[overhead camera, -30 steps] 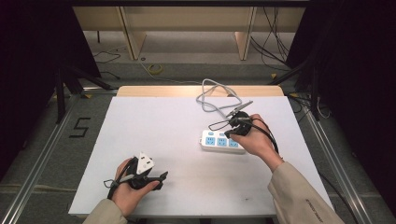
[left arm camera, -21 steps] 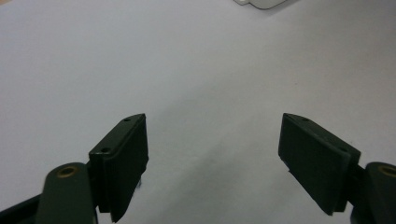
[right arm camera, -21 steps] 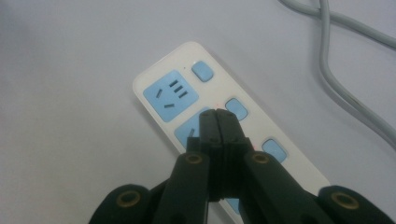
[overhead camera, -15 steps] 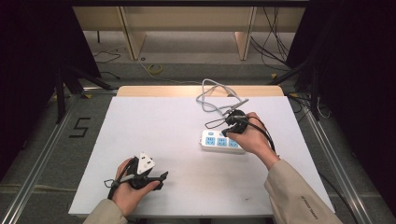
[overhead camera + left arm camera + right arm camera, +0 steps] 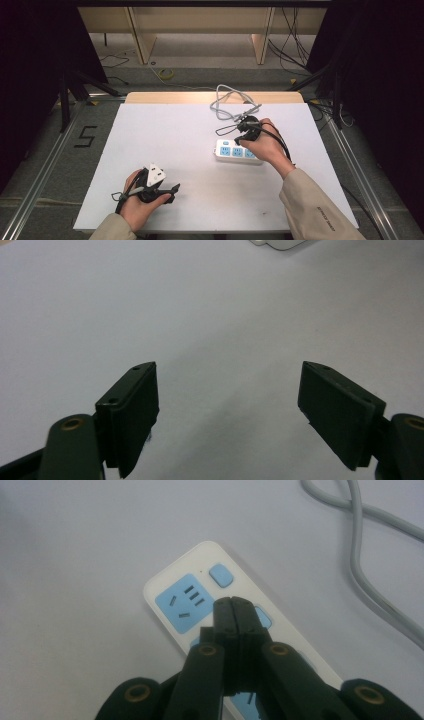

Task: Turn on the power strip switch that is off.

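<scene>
Where the power strip (image 5: 239, 151) lay right of centre on the white worktop (image 5: 150, 130), the right gripper (image 5: 246, 126) hovered over its far end, fingers (image 5: 233, 615) clenched together with nothing between them. In the right gripper view they covered part of the strip's blue sockets, beside its blue button (image 5: 221, 575). The grey cable (image 5: 227, 102) looped toward the far edge. The left gripper (image 5: 171, 191) rested near the front edge, well apart, fingers (image 5: 131, 410) spread wide and empty over bare surface. The left gripper view caught only a corner of the strip (image 5: 280, 244). Open room lay between the hands.
</scene>
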Demonstrator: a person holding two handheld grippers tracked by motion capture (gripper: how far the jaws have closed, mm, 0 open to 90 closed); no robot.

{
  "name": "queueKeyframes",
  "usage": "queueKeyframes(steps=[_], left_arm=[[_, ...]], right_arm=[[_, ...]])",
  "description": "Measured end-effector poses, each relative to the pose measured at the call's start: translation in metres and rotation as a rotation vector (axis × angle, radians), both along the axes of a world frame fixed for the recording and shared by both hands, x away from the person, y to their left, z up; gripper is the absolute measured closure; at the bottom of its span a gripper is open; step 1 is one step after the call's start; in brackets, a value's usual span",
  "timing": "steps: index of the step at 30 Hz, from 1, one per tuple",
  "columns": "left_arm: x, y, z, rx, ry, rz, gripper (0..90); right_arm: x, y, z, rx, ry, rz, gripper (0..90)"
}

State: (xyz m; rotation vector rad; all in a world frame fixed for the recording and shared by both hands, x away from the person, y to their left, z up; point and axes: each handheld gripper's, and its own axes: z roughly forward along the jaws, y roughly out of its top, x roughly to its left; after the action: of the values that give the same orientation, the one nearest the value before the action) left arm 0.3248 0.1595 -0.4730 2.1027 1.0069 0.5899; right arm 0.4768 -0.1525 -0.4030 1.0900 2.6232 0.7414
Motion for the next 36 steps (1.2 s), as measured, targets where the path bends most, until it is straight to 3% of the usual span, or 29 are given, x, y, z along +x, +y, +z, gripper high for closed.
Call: queueKeyframes(steps=[36], left_arm=[[0.000,0.000,0.000,-0.004,0.000,-0.002,24.4]], right_arm=[[0.020,0.020,-0.001,-0.014,0.026,0.000,90.0]])
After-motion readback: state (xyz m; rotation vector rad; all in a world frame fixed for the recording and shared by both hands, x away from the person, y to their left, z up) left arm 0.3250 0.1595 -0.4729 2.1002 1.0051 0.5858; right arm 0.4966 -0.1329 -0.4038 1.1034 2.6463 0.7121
